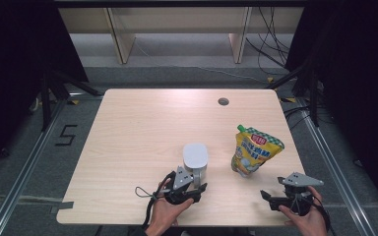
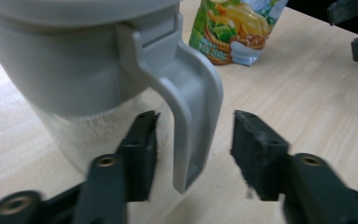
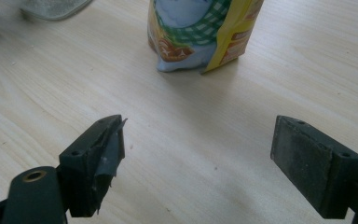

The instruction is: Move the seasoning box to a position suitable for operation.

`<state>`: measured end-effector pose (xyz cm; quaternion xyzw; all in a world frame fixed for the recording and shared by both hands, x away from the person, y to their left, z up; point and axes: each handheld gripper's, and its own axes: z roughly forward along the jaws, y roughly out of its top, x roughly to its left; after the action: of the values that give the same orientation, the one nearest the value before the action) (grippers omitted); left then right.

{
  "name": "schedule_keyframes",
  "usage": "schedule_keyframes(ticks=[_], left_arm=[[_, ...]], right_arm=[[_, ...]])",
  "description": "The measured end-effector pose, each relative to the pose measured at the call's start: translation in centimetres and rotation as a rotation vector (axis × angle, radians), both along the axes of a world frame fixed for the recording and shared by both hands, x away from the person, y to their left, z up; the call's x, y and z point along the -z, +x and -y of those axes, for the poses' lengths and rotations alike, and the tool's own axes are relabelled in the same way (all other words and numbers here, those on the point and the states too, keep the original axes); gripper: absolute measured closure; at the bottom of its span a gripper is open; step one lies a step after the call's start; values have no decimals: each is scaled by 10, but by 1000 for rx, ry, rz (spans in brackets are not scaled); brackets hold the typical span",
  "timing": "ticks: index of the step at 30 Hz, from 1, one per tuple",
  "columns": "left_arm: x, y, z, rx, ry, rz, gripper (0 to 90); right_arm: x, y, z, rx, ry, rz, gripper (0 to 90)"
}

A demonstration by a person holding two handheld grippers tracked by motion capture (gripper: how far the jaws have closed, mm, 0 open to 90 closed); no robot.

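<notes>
a: how is the left hand (image 1: 163,212) set?

b: it comes in from the bottom edge of the high view, palm up under the left gripper (image 1: 193,189), which points up the tabletop (image 1: 142,123) toward the grey jug (image 1: 195,160). the grey plate sits on top and a cable loops off to its left.

a: and the gripper itself?

b: half spread. in the left gripper view the left gripper (image 2: 193,135) has the jug's handle (image 2: 193,107) hanging down between its two black jaws. there is a gap on each side, wider on the right, so the pads do not press on it.

a: where is the jug, then?

b: standing upright on the tabletop just in front of that gripper, lid on, handle turned toward the person.

a: the right hand (image 1: 307,219)?

b: low at the right of the high view, holding the right gripper (image 1: 271,196) level and aimed up and to the left. in the right gripper view the right gripper (image 3: 198,149) is spread wide with bare wood between the jaws.

a: anything ahead of it?

b: the yellow spouted pouch (image 3: 200,32), upright, well apart from the jaws. in the high view the pouch (image 1: 254,150) stands to the right of the jug, near it but not touching.
</notes>
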<state>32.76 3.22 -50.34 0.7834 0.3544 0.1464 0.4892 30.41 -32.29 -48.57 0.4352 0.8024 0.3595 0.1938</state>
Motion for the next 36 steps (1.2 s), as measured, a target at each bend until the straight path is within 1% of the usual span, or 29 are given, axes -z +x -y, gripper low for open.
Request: schedule_keyframes(ticks=[1, 2, 3, 5, 6, 9, 10, 12, 14, 15, 16, 17, 18, 19, 20, 21, 22, 24, 25, 26, 27, 28, 29, 30, 31, 32, 33, 35, 36], left_arm=[[0, 1, 0, 2, 2, 2, 579], [0, 1, 0, -1, 4, 15, 616], [1, 2, 0, -1, 3, 21, 655], [1, 2, 0, 9, -9, 15, 699], [0, 1, -1, 10, -1, 19, 711], [-2, 2, -6, 29, 25, 26, 711], [-1, 1, -8, 28, 5, 15, 709], [-2, 1, -16, 48, 19, 18, 703], [-3, 0, -24, 57, 25, 13, 696], [-3, 0, -28, 58, 29, 9, 691], [-3, -2, -30, 39, 22, -4, 687], [-3, -2, -30, 39, 22, -4, 682], [-4, -3, -37, 41, 34, 0, 677], [-5, -4, -40, 31, 36, 0, 676], [-6, -4, -44, 30, 43, 1, 673], [-7, -3, -48, 36, 54, 15, 672], [-7, -3, -51, 30, 50, 13, 670], [-8, -3, -57, 26, 52, 16, 672], [-8, -3, -60, 23, 57, 20, 673], [-8, -4, -62, 10, 51, 8, 674], [-8, -3, -64, 9, 40, 9, 674], [-9, -2, -68, 18, 65, 16, 674], [-9, -1, -70, 18, 59, 14, 674], [-9, -1, -70, 18, 59, 14, 674], [-9, -2, -72, 1, 64, 11, 674], [-10, 0, -75, 11, 78, 19, 675], [-9, 0, -76, 5, 66, 13, 675], [-11, 2, -82, -4, 105, 31, 676], [-10, 3, -83, -15, 87, 37, 676]], right_arm=[[0, 1, 1, -8, -6, 8, 184], [0, 0, 0, 4, 4, -14, 184], [0, -1, 0, 6, -1, -17, 184], [0, 0, 1, -5, -9, -4, 185], [0, 1, 1, -8, -6, 1, 186], [1, 0, 0, 9, 1, -15, 187], [0, -1, 0, 8, 1, -14, 187], [1, 0, 0, 4, 18, -10, 187], [1, 0, 1, 1, -2, -4, 186], [1, -1, 0, 13, 8, -18, 187], [1, 1, 2, -2, -4, -1, 187], [1, 1, 2, -2, -4, -1, 187], [1, 1, 1, -1, -1, -2, 187], [1, -1, 0, 17, 8, -22, 187], [2, 0, 1, -6, -12, 5, 187], [1, -1, 0, 15, 7, -18, 187], [1, 1, 2, -10, -13, 11, 187], [0, -1, 0, 18, 9, -26, 187], [1, 0, 0, 9, 4, -16, 187], [1, -1, 0, 15, 5, -22, 188], [1, -1, 0, 13, 5, -18, 188], [1, 0, 0, 7, 7, -12, 189], [2, 2, 2, -15, -12, 8, 189], [2, 2, 2, -15, -12, 8, 189], [1, 1, 2, -6, -16, -5, 189], [2, 1, 2, -5, -12, -2, 189], [0, -1, 1, 19, 3, -26, 189], [2, 0, 1, 3, 19, -29, 189], [2, 0, 1, 4, 13, -18, 189]])
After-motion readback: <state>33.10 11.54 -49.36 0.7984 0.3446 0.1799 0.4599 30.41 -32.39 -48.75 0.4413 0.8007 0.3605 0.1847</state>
